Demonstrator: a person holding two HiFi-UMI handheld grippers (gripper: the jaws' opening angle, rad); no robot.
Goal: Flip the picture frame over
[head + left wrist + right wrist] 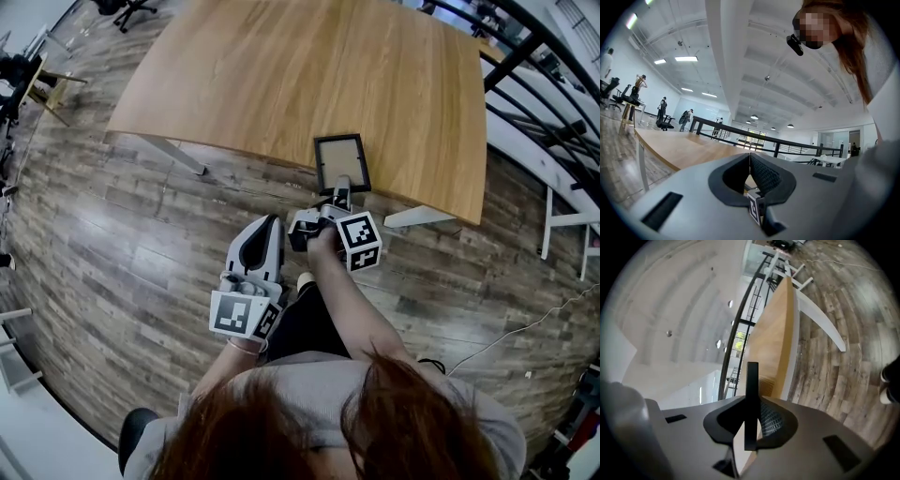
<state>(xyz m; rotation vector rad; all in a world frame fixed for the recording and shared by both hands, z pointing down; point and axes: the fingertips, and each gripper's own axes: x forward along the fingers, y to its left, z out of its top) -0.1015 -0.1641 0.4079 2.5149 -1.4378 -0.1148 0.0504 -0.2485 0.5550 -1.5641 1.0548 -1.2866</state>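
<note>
The picture frame (341, 161), a dark border around a grey panel, lies about flat on the wooden table (281, 75) at its near edge. My right gripper (342, 190) is shut on the frame's near side. In the right gripper view the frame (751, 394) shows edge-on as a thin black bar pinched between the pads of the right gripper (752, 427), and the view is rolled on its side. My left gripper (271, 223) hangs back over the floor, left of the right one, with nothing in it. Its jaws meet at the tips in the left gripper view (750, 161).
White table legs (173, 155) stand under the near edge. Black railings (525, 84) and a white table (562, 187) are at the right. Office chairs (127, 11) stand at the far left. Several people (661, 112) are far off across the room.
</note>
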